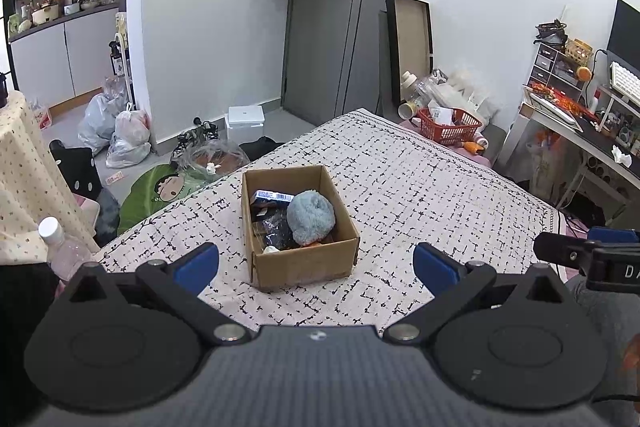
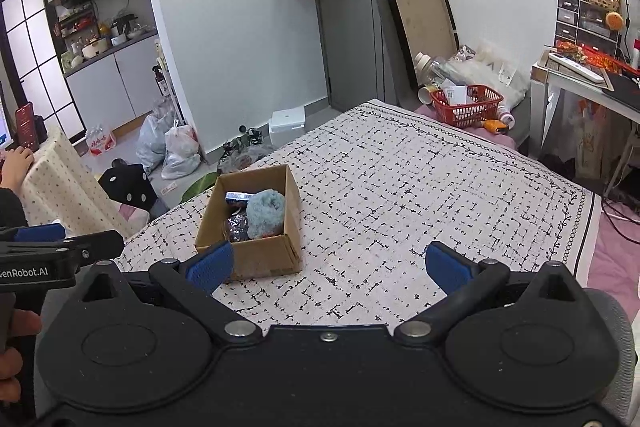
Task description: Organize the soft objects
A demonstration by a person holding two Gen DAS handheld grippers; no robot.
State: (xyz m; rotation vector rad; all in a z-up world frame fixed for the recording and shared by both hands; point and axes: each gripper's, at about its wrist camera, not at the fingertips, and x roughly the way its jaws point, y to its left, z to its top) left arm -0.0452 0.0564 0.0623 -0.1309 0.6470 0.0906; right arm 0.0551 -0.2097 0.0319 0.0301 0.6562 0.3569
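An open cardboard box (image 1: 304, 261) (image 2: 260, 255) stands on the patterned bed cover (image 1: 420, 195) (image 2: 420, 187). Inside it lie a fluffy pale-blue soft toy (image 1: 311, 215) (image 2: 265, 213), a dark shiny packet (image 1: 276, 231) (image 2: 237, 229) and a small blue-and-white box (image 1: 274, 195) (image 2: 239, 197). My left gripper (image 1: 316, 265) is open, held back from the box's near side with nothing between its blue pads. My right gripper (image 2: 330, 265) is open too, right of the box, its left pad in front of the box's near corner. Each gripper shows at the edge of the other's view.
A red basket (image 1: 450, 125) (image 2: 468, 105) sits past the bed's far corner, with bottles and bags beside it. A desk (image 1: 580, 123) stands at the right. At the left are a draped table (image 1: 24, 187), a clear bottle (image 1: 64, 247) and plastic bags (image 1: 128, 139) on the floor.
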